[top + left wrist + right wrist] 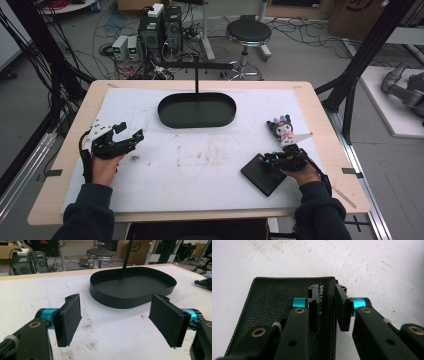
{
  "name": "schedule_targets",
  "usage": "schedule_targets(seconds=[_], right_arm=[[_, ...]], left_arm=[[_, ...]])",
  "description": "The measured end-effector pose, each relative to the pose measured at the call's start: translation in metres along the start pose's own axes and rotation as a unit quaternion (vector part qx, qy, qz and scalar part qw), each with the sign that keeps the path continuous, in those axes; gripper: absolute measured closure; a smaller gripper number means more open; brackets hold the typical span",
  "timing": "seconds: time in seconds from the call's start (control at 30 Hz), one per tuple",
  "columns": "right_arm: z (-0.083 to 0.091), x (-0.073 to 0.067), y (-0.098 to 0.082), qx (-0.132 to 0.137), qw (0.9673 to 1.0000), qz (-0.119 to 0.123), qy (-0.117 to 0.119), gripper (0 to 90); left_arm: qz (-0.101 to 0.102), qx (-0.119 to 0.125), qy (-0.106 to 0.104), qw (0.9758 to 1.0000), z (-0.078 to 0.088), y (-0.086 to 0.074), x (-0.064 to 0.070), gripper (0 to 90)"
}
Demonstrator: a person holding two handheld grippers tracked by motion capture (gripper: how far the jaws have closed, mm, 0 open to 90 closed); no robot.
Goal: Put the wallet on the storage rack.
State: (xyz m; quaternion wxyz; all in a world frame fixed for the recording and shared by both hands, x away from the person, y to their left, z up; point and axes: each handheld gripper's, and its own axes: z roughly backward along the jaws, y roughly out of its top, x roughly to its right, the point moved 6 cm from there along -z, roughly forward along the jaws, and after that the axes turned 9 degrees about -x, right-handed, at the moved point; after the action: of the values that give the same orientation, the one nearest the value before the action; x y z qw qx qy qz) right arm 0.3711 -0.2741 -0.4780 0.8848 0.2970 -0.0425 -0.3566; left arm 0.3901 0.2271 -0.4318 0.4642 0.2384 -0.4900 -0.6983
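Observation:
A black leather wallet [259, 176] lies flat on the white mat near the front right. My right gripper [268, 159] sits low over its right corner. In the right gripper view the wallet [274, 305] has white stitching and a printed word, and the right gripper [327, 288] is open only a little, one jaw over the leather and the other at its right edge. My left gripper [131, 131] hovers at the left of the mat, open wide and empty. In its own view the left gripper [116, 305] faces a black oval tray [132, 287].
The oval tray [200, 111] is empty and sits at the back centre, with a thin black post [196, 77] rising behind it. A small plush toy [281, 129] stands just beyond my right gripper. The stained white mat [200, 160] covers most of the wooden table.

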Motion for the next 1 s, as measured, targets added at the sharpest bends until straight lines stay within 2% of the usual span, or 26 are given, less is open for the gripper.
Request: schedule_targets(seconds=[0.07, 0.23, 0.3, 0.33, 0.43, 0.5, 0.57, 0.6, 0.63, 0.67, 0.7, 0.77, 0.83, 0.97, 1.0], right_arm=[[0.002, 0.0, 0.001, 0.006, 1.0, -0.003, -0.004, 81.6], [0.006, -0.001, 0.004, 0.022, 0.9998, -0.005, -0.003, 83.8], [0.013, -0.001, 0.008, 0.038, 0.9992, -0.004, -0.009, 84.5], [0.013, -0.001, 0.008, 0.038, 0.9992, -0.004, -0.009, 84.5], [0.027, 0.001, 0.018, 0.077, 0.9964, -0.014, -0.032, 85.2], [0.037, 0.005, 0.024, 0.1, 0.993, -0.019, -0.059, 85.3], [0.047, 0.007, 0.03, 0.118, 0.9882, -0.023, -0.096, 85.5], [0.047, 0.007, 0.03, 0.118, 0.9882, -0.023, -0.096, 85.5], [0.056, 0.009, 0.035, 0.13, 0.9829, -0.021, -0.128, 85.7], [0.056, 0.009, 0.035, 0.13, 0.9829, -0.021, -0.128, 85.7], [0.064, 0.009, 0.039, 0.144, 0.9767, -0.027, -0.157, 86.0], [0.071, 0.011, 0.042, 0.157, 0.9705, -0.033, -0.18, 86.3], [0.073, 0.01, 0.045, 0.161, 0.9702, -0.037, -0.178, 86.7], [0.065, -0.001, 0.056, 0.153, 0.9738, -0.012, -0.168, 87.3], [0.065, -0.001, 0.056, 0.153, 0.9738, -0.012, -0.168, 87.3]], left_arm=[[0.002, 0.0, 0.0, 1.0, 0.0, 0.0, 0.0, 25.5], [0.001, 0.0, 0.001, 1.0, 0.0, 0.0, 0.0, 25.6], [0.003, 0.001, 0.002, 1.0, 0.0, 0.0, -0.001, 25.5], [0.003, 0.001, 0.002, 1.0, 0.0, 0.0, -0.001, 25.5], [0.004, 0.002, 0.002, 1.0, 0.001, 0.0, -0.002, 25.5], [0.004, 0.001, 0.004, 1.0, 0.001, 0.0, -0.002, 25.5], [0.006, 0.003, 0.004, 1.0, 0.002, 0.0, -0.002, 25.6], [0.006, 0.003, 0.004, 1.0, 0.002, 0.0, -0.002, 25.5], [0.007, 0.002, 0.006, 1.0, 0.002, 0.0, -0.003, 25.6], [0.007, 0.002, 0.006, 1.0, 0.002, 0.0, -0.003, 25.5], [0.006, 0.004, 0.007, 1.0, 0.002, 0.0, -0.003, 25.6], [0.006, 0.004, 0.006, 1.0, 0.002, 0.0, -0.003, 25.5], [0.006, 0.004, 0.007, 0.9999, 0.002, 0.0, -0.004, 25.6], [0.008, 0.003, 0.007, 0.9999, 0.003, 0.0, -0.005, 25.6], [0.008, 0.004, 0.007, 0.9999, 0.003, 0.0, -0.005, 25.6]])
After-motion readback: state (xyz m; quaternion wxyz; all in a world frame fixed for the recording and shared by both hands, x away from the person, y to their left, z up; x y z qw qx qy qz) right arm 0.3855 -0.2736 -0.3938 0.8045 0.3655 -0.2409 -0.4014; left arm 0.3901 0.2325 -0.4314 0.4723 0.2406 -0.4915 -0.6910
